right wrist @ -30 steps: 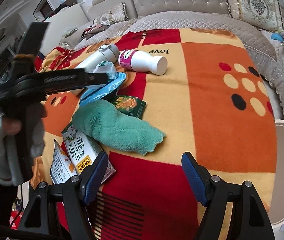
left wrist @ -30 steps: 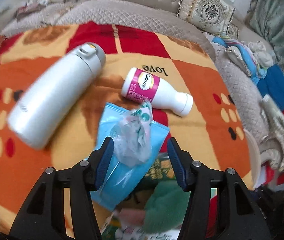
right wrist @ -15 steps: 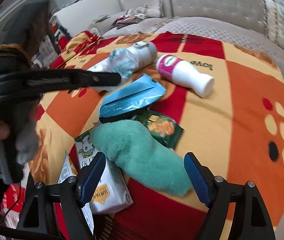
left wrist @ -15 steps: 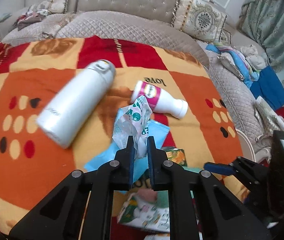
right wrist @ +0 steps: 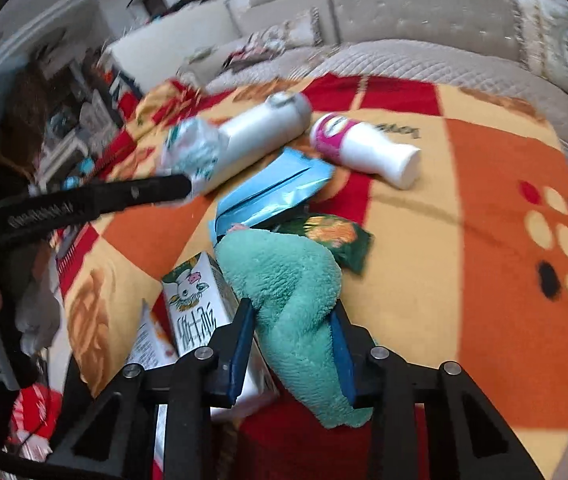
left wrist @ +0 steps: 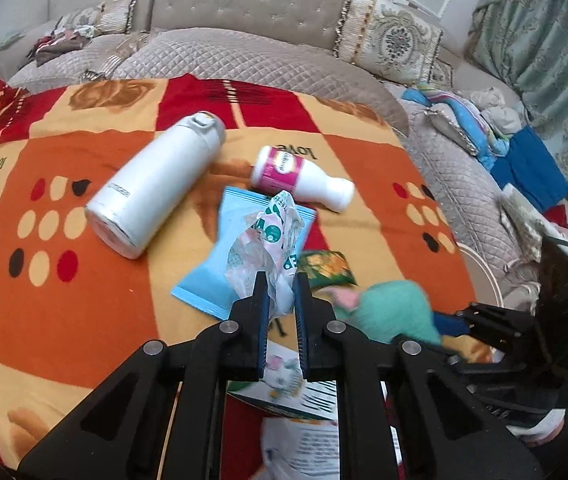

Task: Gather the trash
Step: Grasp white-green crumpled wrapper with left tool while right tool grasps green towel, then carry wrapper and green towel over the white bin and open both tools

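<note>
We see the left gripper [left wrist: 278, 280] closed tight on a crumpled thin plastic wrapper [left wrist: 268, 240], white with green print, lifted above a flat, shiny blue pouch [left wrist: 240, 248] on the blanket [left wrist: 84, 292]. The right gripper [right wrist: 293, 312] has just been closing its jaws, and its blue pads now press both sides of a fluffy teal cloth [right wrist: 287, 280], soft and thick like a towel. Beside the cloth lies a milk carton [right wrist: 196, 312] with a cartoon cow and characters (we cannot read them surely), and a small green snack bag [right wrist: 331, 240]. A smooth white flask [left wrist: 152, 184] lies on its side, and near it a white plastic bottle [left wrist: 303, 180] with a pink label, the writing too small. The fleece blanket is orange, red and cream with dots and the word "love". Behind it stands a beige quilted sofa [left wrist: 244, 8] with ornate cushions.
</note>
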Demonstrator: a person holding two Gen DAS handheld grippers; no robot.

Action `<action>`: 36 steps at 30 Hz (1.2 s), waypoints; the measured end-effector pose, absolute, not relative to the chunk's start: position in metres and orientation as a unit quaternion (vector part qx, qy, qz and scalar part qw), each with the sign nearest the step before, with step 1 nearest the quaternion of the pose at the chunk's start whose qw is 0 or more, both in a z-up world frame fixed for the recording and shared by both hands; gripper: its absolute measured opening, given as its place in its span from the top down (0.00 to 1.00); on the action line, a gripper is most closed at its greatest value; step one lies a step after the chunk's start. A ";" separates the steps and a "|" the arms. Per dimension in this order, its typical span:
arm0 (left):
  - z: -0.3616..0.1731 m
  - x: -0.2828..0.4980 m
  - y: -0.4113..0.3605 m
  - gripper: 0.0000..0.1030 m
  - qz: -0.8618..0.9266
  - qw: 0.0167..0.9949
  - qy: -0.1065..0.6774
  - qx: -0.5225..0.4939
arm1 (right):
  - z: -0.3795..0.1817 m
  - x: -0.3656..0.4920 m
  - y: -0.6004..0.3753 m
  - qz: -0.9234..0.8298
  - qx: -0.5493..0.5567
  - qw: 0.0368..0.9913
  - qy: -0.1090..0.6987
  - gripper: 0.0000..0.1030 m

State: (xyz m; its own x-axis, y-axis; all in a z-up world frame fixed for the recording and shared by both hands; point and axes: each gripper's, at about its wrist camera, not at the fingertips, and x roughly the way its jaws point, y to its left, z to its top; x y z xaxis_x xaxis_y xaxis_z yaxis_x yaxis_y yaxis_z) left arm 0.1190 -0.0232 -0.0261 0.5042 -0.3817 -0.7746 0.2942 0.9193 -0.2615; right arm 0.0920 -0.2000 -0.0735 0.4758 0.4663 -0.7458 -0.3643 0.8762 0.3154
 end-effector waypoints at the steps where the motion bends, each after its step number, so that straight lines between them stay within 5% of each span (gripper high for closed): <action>1: -0.025 0.117 -0.025 0.91 -0.199 0.865 0.457 -0.049 | -0.071 0.086 -0.208 0.236 0.067 0.861 0.446 0.66; 36: -0.033 0.045 -0.236 0.91 -0.309 0.828 0.464 0.057 | -0.055 -0.021 -0.411 0.029 0.180 0.897 0.404 0.66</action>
State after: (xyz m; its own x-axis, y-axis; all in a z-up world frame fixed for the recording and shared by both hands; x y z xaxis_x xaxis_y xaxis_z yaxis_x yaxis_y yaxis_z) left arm 0.0448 -0.2356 -0.0331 0.3789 -0.4588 -0.8037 0.5644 0.8028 -0.1923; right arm -0.0211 -0.4109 -0.0548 0.6726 0.1983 -0.7129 0.0930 0.9331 0.3473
